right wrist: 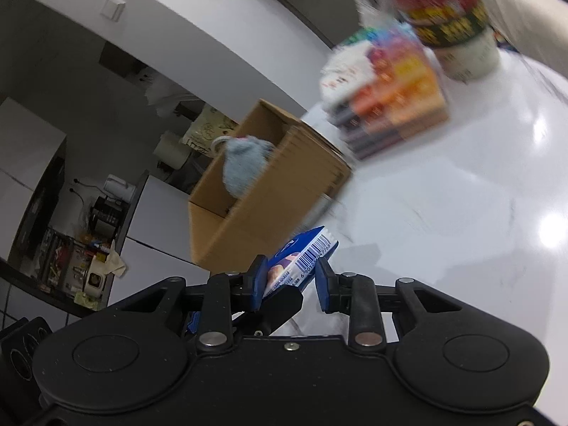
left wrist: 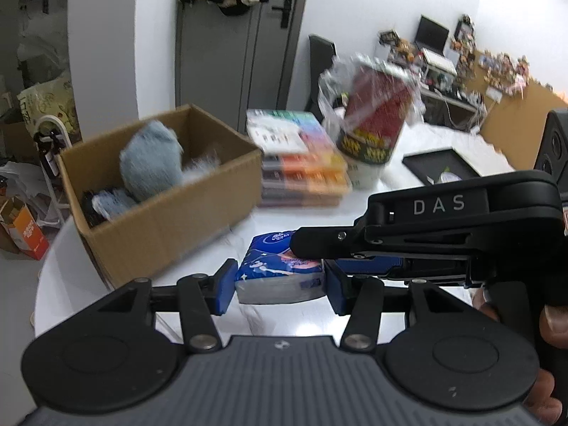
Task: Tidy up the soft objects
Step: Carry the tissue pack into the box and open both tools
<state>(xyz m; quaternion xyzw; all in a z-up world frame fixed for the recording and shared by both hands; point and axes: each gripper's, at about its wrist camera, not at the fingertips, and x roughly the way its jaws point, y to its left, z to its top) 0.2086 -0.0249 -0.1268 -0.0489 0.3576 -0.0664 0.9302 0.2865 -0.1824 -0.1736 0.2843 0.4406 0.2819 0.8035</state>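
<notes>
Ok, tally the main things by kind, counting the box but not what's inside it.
Cardboard box: 1
Tissue pack: 1
Book stack: 1
Bagged noodle cup: 1
Black tray: 1
Total: 5

We see the tissue pack (left wrist: 280, 277) only in part from the left wrist: the right gripper (left wrist: 312, 248) crosses over its far right corner, and whether the blue pads there press it or only flank it we cannot tell. From the right wrist its lower end is hidden behind the pads (right wrist: 258, 282). The cardboard box (left wrist: 167, 213) is smeared by motion, and the grey plush toy (left wrist: 151, 163) inside it is too blurred to identify. The stack of books (left wrist: 301, 167) and the red-labelled tub (left wrist: 372, 124) in clear wrap are blurred, their print unreadable. A hand (left wrist: 546, 337) is cut off by the right edge
</notes>
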